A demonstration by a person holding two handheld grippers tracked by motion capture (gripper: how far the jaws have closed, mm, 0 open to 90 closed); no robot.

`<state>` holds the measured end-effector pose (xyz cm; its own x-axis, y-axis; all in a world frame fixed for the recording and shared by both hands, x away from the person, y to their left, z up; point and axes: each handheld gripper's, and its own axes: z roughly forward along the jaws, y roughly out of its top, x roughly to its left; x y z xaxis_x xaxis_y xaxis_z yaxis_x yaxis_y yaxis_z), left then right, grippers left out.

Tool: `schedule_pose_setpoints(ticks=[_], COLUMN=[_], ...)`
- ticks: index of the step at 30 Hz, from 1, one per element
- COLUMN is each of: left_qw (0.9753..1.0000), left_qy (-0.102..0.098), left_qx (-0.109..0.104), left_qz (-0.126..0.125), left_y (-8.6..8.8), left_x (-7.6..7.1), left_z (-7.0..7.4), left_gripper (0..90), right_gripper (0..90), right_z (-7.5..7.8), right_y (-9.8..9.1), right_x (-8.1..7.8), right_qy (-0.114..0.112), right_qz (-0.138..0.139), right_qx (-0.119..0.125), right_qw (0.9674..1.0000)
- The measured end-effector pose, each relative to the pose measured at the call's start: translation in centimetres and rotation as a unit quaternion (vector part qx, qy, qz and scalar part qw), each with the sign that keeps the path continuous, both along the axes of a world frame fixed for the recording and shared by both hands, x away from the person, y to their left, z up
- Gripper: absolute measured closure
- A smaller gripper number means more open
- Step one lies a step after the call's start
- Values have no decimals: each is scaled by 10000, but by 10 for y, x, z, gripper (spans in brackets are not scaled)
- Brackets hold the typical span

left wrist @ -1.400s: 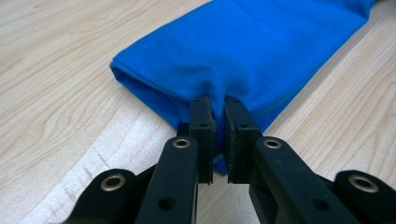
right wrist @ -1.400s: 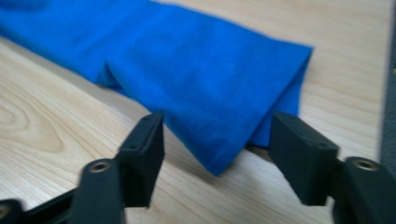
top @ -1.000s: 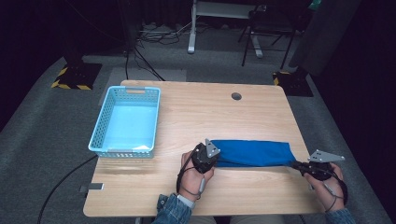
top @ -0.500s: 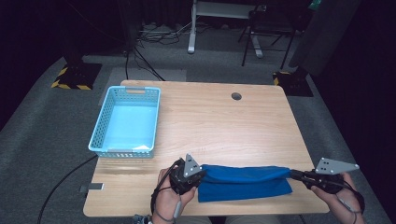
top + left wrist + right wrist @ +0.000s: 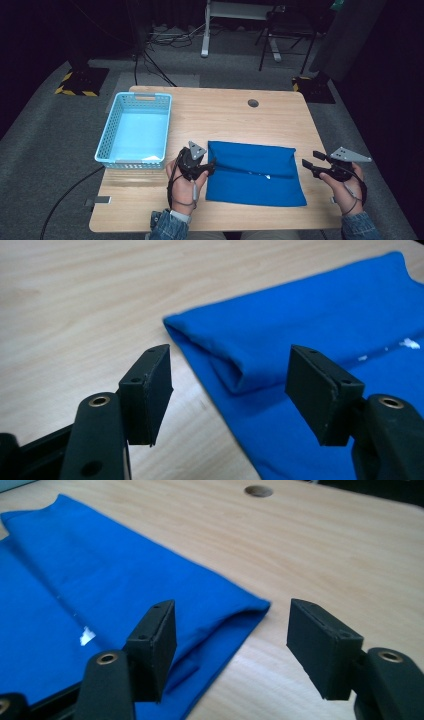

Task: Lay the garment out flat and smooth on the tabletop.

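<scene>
A blue cloth lies flat on the wooden table, folded over with a crease along its middle and a small white tag near that crease. My left gripper sits at the cloth's left edge. Its jaws have just been opening and stand apart with the fold edge beyond them, not pressed. My right gripper hovers just off the cloth's right edge. Its jaws have just been opening too, and nothing is between them. In the right gripper view, the cloth corner lies ahead of my right gripper.
A light blue plastic basket stands on the table's left side. A round cable hole is at the table's back right. Bare wood lies behind the cloth. Chair legs and cables are on the floor beyond the table.
The cloth hung stretched between both shut grippers. Now it lies spread flat on the table, and both grippers have let go of its ends and opened.
</scene>
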<state>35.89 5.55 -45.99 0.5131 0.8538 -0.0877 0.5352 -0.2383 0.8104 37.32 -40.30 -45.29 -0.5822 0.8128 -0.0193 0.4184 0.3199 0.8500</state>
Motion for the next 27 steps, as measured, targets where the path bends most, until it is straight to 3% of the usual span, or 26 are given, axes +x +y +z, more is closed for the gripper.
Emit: schedule_pose_setpoints(ticks=[3,6,12,13,15,17,19,27], left_qw=[9997,9988,9967,9961,9945,9945,9946,9938], left_qy=[107,152,296,299,234,186,143,42], left_qx=[34,214,480,577,856,858,853,712], left_qz=[-205,-408,-591,-596,-561,-572,-578,-855], left_y=[-7,-19,-39,-41,-43,-42,-40,-33], left_x=[2,7,17,19,18,16,10,-22], left_z=[-8,-15,-28,-30,-31,-29,-24,4], left_gripper=[340,337,395,456,636,782,827,836], right_gripper=[342,337,360,393,556,722,828,843], right_z=[-7,-15,-32,-35,-40,-40,-36,-9], right_y=[7,17,32,34,37,40,42,39], right_x=[-2,-1,2,3,4,2,-1,-23], right_qy=[105,235,522,568,665,540,461,216], right_qz=[225,499,842,883,1044,1079,1049,1139], right_qx=[41,23,-329,-398,-555,-739,-813,-738], right_qw=[9997,9985,9945,9937,9908,9899,9901,9905])
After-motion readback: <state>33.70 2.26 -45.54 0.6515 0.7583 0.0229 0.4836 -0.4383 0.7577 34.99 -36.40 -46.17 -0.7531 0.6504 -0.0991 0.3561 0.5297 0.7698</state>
